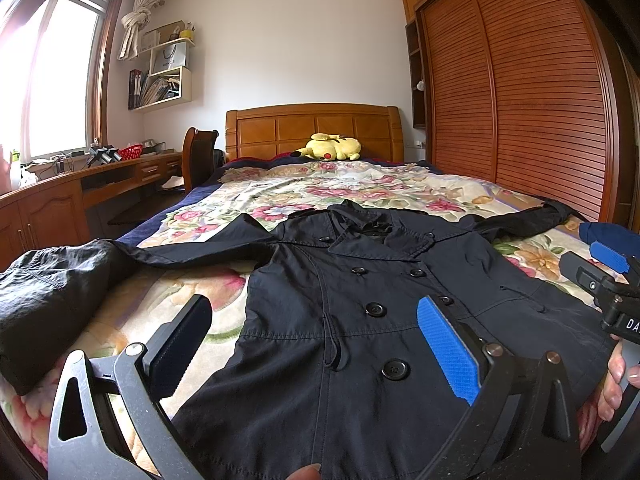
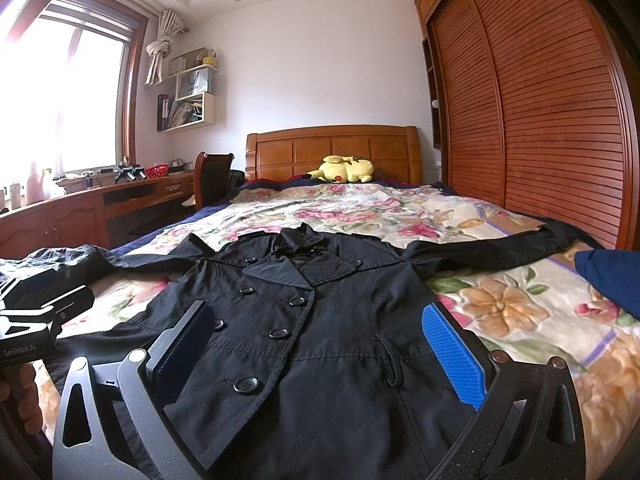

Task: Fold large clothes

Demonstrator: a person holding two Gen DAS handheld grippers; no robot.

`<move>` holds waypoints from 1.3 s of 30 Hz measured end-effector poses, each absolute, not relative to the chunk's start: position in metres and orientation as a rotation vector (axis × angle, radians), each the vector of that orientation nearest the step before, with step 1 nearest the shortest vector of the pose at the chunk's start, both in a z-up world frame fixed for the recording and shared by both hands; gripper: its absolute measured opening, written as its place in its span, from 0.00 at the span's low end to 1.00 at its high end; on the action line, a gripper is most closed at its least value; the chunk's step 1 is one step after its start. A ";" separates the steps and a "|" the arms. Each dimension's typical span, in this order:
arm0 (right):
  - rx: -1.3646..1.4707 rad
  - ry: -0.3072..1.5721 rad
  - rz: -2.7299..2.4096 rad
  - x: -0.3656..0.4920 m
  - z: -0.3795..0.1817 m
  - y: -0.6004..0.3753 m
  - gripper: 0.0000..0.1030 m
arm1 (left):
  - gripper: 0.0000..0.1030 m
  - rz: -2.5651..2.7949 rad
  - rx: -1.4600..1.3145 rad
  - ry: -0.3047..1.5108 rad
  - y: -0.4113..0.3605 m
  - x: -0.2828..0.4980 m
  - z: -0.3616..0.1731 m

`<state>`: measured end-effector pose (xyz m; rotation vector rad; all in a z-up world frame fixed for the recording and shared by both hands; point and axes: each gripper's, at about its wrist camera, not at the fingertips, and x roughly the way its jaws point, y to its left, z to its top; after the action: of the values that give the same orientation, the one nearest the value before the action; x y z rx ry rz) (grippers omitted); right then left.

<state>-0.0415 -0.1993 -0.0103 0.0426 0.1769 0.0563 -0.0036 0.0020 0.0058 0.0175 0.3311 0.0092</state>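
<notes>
A black double-breasted coat [image 1: 360, 320] lies face up and spread flat on the floral bedspread [image 1: 320, 188], collar toward the headboard, both sleeves stretched out to the sides. It also shows in the right wrist view [image 2: 320, 320]. My left gripper [image 1: 316, 320] is open and empty, held above the coat's lower front. My right gripper [image 2: 320, 324] is open and empty, above the coat's waist. The right gripper also shows at the right edge of the left wrist view [image 1: 608, 276]. The left gripper's body shows at the left edge of the right wrist view [image 2: 36, 320].
A yellow plush toy [image 1: 332, 147] lies by the wooden headboard [image 1: 312, 128]. A slatted wooden wardrobe [image 1: 520, 100] stands along the right. A desk [image 1: 80, 184] and chair [image 1: 198, 156] stand left of the bed. A dark blue item [image 2: 612, 276] lies at the bed's right edge.
</notes>
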 end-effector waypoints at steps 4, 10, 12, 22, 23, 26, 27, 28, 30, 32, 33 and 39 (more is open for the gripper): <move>0.042 0.177 0.056 -0.041 -0.010 -0.199 1.00 | 1.00 0.009 0.017 0.331 0.002 -0.004 0.006; 0.042 0.174 0.060 -0.042 -0.010 -0.199 1.00 | 1.00 0.009 0.017 0.332 0.002 -0.004 0.006; 0.041 0.173 0.062 -0.043 -0.010 -0.199 1.00 | 1.00 0.009 0.018 0.332 0.002 -0.004 0.006; 0.036 0.179 0.085 -0.039 -0.009 -0.195 1.00 | 1.00 0.001 0.024 0.357 0.008 -0.001 0.005; 0.037 0.178 0.093 -0.038 -0.007 -0.193 1.00 | 1.00 0.001 0.028 0.362 0.008 0.001 0.004; 0.032 0.178 0.106 -0.033 -0.001 -0.190 1.00 | 1.00 0.014 0.054 0.383 0.010 0.009 0.005; 0.034 0.180 0.112 -0.031 0.000 -0.190 1.00 | 1.00 0.019 0.062 0.388 0.011 0.011 0.005; 0.037 0.181 0.123 -0.029 0.003 -0.189 1.00 | 1.00 0.028 0.070 0.393 0.013 0.013 0.007; 0.037 0.183 0.137 -0.027 0.005 -0.187 1.00 | 1.00 0.039 0.078 0.394 0.016 0.015 0.010; 0.034 0.182 0.147 -0.026 0.008 -0.186 1.00 | 1.00 0.044 0.070 0.399 0.020 0.018 0.013; 0.035 0.185 0.159 -0.024 0.010 -0.185 1.00 | 1.00 0.045 0.062 0.403 0.022 0.020 0.014; 0.012 0.211 0.213 -0.005 0.018 -0.177 1.00 | 1.00 0.053 0.054 0.429 0.036 0.033 0.018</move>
<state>-0.0054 -0.1774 0.0178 0.0116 0.2108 0.2128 0.0334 0.0357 0.0183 0.0542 0.4292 0.0534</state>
